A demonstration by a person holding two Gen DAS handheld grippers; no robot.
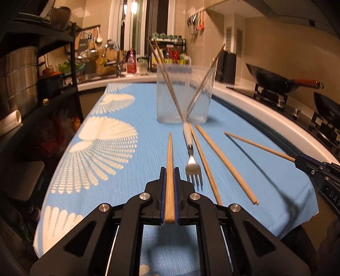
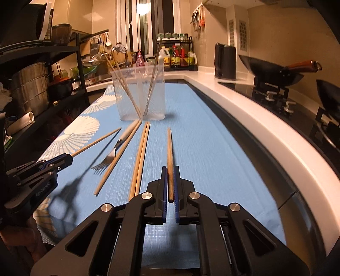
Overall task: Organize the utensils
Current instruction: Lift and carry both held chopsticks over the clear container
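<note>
— What sort of room is it?

— A narrow kitchen in warm, dim light. Beige tiled walls (image 2: 276, 36), and a bright lamp glare (image 2: 142, 5) by the tall white-framed window (image 2: 148, 27) at the far end.

— Furniture?

— A black metal shelving rack (image 1: 73, 63) on the left carrying a large steel stockpot (image 1: 18, 76). A curved white countertop (image 2: 265, 131) runs along the right, with a black glass gas hob (image 2: 244, 87) and a black wok with a reddish handle (image 2: 276, 72).

— And at the back?

— A black electric kettle (image 2: 225, 61), a black wire rack of sauce bottles (image 2: 180, 57), and utensils hanging on the wall (image 2: 198, 18).
</note>
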